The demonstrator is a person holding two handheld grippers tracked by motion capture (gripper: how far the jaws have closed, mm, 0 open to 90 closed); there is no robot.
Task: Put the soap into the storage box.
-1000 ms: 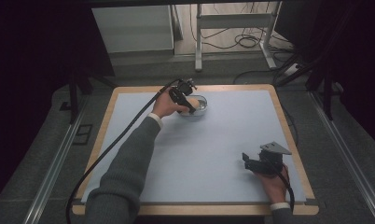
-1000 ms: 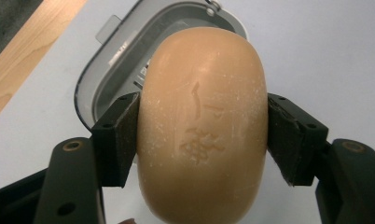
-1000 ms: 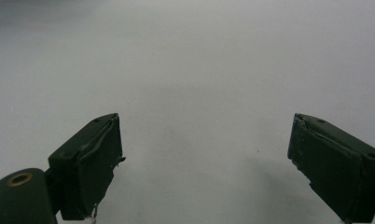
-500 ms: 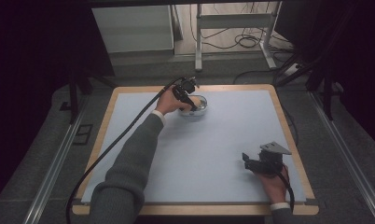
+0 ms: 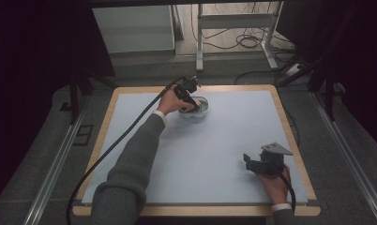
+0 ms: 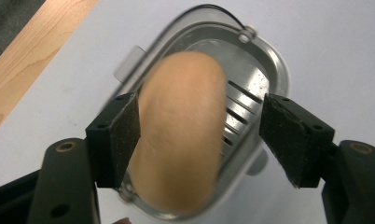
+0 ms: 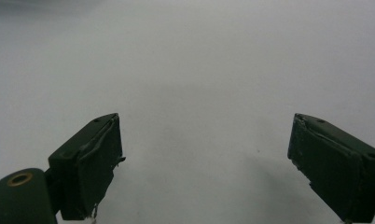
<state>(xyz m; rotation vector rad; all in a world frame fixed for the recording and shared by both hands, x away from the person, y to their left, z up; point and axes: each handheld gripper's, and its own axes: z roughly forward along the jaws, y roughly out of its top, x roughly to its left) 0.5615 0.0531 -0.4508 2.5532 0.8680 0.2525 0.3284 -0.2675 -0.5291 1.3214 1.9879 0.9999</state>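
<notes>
A shiny metal container [image 6: 269, 60] with a slotted bottom stands on the white mat at the far middle of the table [image 5: 201, 108]. My left gripper [image 5: 188, 99] hovers just over it, pointing down. In the left gripper view a tan, smooth oval object [image 6: 181, 135] looks blurred between the jaws above the container. The left pad [image 6: 125, 135] is against it and the right pad [image 6: 283, 135] stands well clear, so my left gripper [image 6: 199, 121] is open. My right gripper [image 5: 247, 160] rests near the front right and is open over bare mat [image 7: 204, 154].
The white mat [image 5: 214, 154] covers a wooden-edged table [image 5: 290, 126]. A thick black cable [image 5: 111, 150] trails from the left gripper across the left side of the table. Desk legs and loose cables [image 5: 243, 42] lie on the floor beyond the far edge.
The left hand and gripper have shifted slightly right and settled over the metal container. The right gripper has not moved.
</notes>
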